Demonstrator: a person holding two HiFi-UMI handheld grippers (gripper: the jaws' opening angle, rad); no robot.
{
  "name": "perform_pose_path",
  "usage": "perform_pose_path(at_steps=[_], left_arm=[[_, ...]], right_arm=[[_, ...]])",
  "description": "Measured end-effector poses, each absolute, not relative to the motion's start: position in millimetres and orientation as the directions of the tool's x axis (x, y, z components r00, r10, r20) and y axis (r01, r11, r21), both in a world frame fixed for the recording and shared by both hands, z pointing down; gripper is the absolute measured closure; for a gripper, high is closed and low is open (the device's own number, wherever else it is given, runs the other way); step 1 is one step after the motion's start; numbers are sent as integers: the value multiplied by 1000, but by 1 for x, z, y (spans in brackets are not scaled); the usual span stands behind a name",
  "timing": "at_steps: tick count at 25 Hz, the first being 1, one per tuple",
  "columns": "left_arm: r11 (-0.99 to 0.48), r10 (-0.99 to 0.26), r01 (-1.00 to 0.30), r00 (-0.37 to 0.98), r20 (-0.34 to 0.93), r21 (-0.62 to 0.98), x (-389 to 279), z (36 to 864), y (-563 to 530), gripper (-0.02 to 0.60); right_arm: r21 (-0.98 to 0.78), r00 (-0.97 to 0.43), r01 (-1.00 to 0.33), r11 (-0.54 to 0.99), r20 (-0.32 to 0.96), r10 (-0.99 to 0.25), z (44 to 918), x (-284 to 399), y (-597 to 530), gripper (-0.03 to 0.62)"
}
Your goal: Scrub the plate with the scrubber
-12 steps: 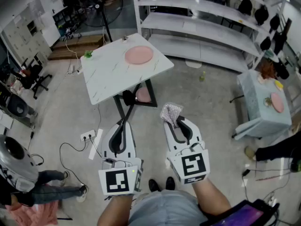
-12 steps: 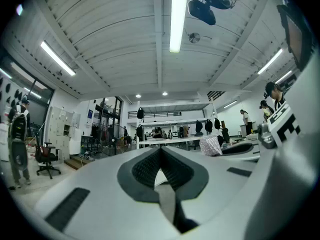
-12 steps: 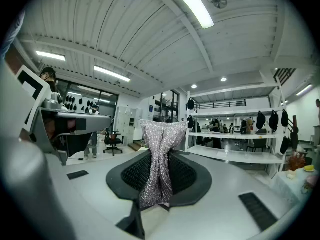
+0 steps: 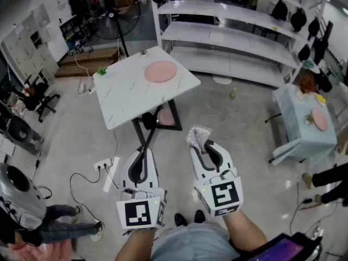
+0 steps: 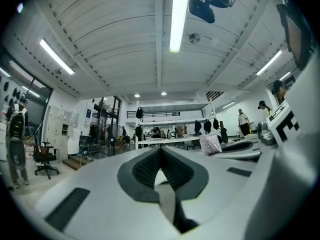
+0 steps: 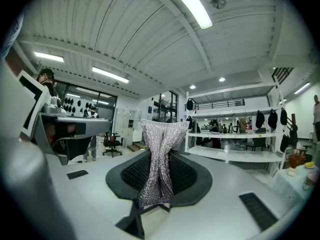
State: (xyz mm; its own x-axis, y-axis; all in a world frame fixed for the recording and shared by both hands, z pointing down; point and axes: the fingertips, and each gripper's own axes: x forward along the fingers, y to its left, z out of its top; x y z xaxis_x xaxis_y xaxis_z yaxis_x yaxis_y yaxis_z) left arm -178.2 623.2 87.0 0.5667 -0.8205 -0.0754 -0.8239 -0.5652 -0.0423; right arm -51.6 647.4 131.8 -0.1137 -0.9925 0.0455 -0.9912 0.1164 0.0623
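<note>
In the right gripper (image 4: 205, 147), scrubber (image 4: 198, 135), lower part hidden

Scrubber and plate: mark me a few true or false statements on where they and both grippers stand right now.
1. The right gripper is shut on the silvery scrubber. True.
2. The left gripper holds the pink plate. False: its jaws are together with nothing between them, and the plate lies untouched.
3. The scrubber is pressed against the plate. False: it is held over the floor, apart from the plate and short of the table.
4. The plate lies on the white table, ahead of both grippers. True.
</note>
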Motion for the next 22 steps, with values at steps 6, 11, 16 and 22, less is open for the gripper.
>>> perform_pose_path(at_steps=[6,11,16,22], left_arm=[[-579,-812,-814,581,-63,-41,-194,97,620,575],[-584,-811,-811,585,-20,-38,-193,116,609,575],[-586,-810,-810,586,-1,-35,-187,130,580,574],[-597,-802,-800,598,7,-51,-153,135,522,574]], right_arm=[[53,-83,-995,84,29,-996,128,-58,648,476],[48,-64,-997,67,54,-996,143,-49,639,476],[48,-55,-997,58,59,-997,153,-40,614,474],[31,-51,-998,53,74,-996,163,-9,556,474]])
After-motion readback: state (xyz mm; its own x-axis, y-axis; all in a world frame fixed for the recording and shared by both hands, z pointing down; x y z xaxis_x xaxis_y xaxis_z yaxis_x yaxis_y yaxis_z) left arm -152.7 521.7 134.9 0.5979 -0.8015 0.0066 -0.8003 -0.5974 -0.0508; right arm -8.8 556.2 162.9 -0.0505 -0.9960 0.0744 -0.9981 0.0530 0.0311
